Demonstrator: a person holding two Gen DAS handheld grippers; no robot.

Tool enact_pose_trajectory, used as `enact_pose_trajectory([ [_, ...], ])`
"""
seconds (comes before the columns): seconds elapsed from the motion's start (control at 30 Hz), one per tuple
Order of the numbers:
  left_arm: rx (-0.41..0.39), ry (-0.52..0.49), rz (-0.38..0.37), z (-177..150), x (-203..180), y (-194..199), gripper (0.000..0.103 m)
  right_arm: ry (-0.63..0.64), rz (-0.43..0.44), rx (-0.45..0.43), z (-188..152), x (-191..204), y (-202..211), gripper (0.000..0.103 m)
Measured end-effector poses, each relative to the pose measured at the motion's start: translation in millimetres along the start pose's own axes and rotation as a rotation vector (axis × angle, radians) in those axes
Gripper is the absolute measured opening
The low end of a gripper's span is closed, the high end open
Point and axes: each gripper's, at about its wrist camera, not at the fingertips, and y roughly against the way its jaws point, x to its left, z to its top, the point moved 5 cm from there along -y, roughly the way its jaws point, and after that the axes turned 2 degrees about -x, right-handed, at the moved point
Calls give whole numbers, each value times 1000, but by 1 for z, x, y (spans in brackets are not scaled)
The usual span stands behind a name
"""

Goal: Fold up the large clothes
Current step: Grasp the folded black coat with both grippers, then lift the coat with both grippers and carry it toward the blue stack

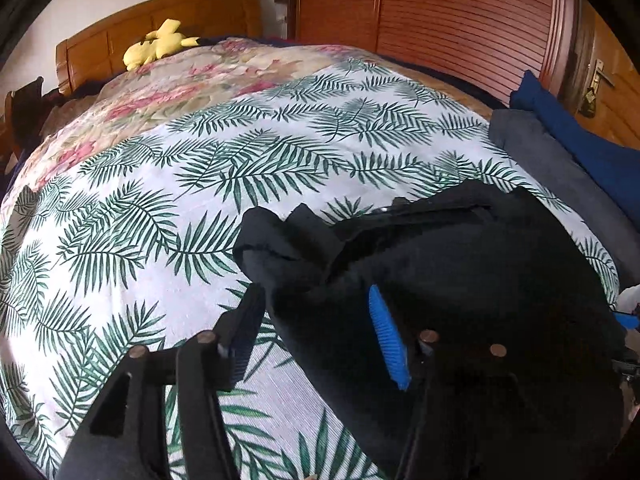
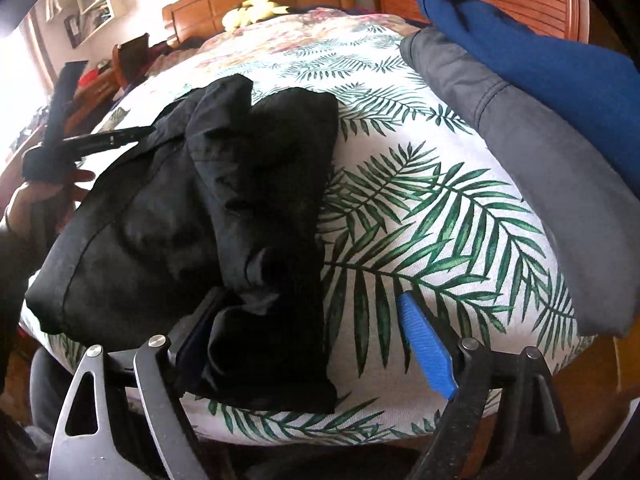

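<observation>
Bedroom, leaf-print sheet [image 1: 168, 208] — black garment [image 2: 208, 208]; hand [image 2: 32, 196] only right view.

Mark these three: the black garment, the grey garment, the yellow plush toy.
black garment [image 2: 256, 184]: right wrist view, crumpled middle.
grey garment [image 2: 540, 152]: right wrist view, flat centre.
yellow plush toy [image 1: 154, 46]: left wrist view, body.

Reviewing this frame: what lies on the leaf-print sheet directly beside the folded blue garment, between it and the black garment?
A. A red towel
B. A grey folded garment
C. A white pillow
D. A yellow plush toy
B: the grey garment lies flat against the blue garment, with bare leaf-print sheet separating it from the black garment.
</observation>
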Motion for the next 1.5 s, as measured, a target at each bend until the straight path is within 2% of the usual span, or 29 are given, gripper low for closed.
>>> enact_pose_trajectory([
  [0.07, -6, -48, 22, 1, -5, -3, 55, -8, 12, 8, -1, 1, 0, 88],
  [0.17, 0, -52, 28, 2, -6, -9, 57, -5, 36, 32, -2, 3, -1, 88],
  [0.3, 13, -7, 24, 3, 2, -16, 69, -17, 64, 48, -5, 7, 1, 89],
  [0.43, 27, 33, -1, 1, 10, -20, 74, -26, 62, 41, -8, 12, 1, 89],
  [0.5, 34, 42, 5, 1, 14, -22, 82, -29, 62, 40, -9, 13, 0, 89],
  [0.7, 55, 101, -38, -2, 21, -27, 84, -45, 73, 39, -8, 15, -1, 89],
  [0.8, 54, 123, -55, -3, 21, -28, 84, -64, 100, 32, -8, 16, -2, 81],
  [0.83, 56, 128, -67, -4, 20, -29, 82, -66, 112, 31, -8, 18, -3, 73],
  [0.9, 55, 137, -126, -4, 16, -28, 66, -68, 162, 37, -8, 25, -4, 58],
  [0.93, 55, 142, -130, -3, 16, -28, 64, -70, 164, 39, -7, 25, -5, 54],
  [1.0, 53, 136, -149, -3, 12, -26, 50, -52, 193, 39, -7, 29, -5, 43],
  [1.1, 45, 119, -133, -1, 6, -22, 34, -62, 229, 27, -6, 28, -4, 28],
  [1.13, 38, 108, -119, 1, 4, -19, 32, -55, 226, 19, -5, 29, -3, 23],
  [1.27, -5, 91, -51, 8, 0, -4, 20, -16, 210, -23, 3, 31, 6, 18],
  [1.43, -78, 83, 6, 24, -12, 24, 14, 30, 192, -122, 28, 26, 30, 13],
  [1.5, -103, 75, 22, 33, -20, 35, 12, 89, 173, -158, 37, 27, 39, 12],
])
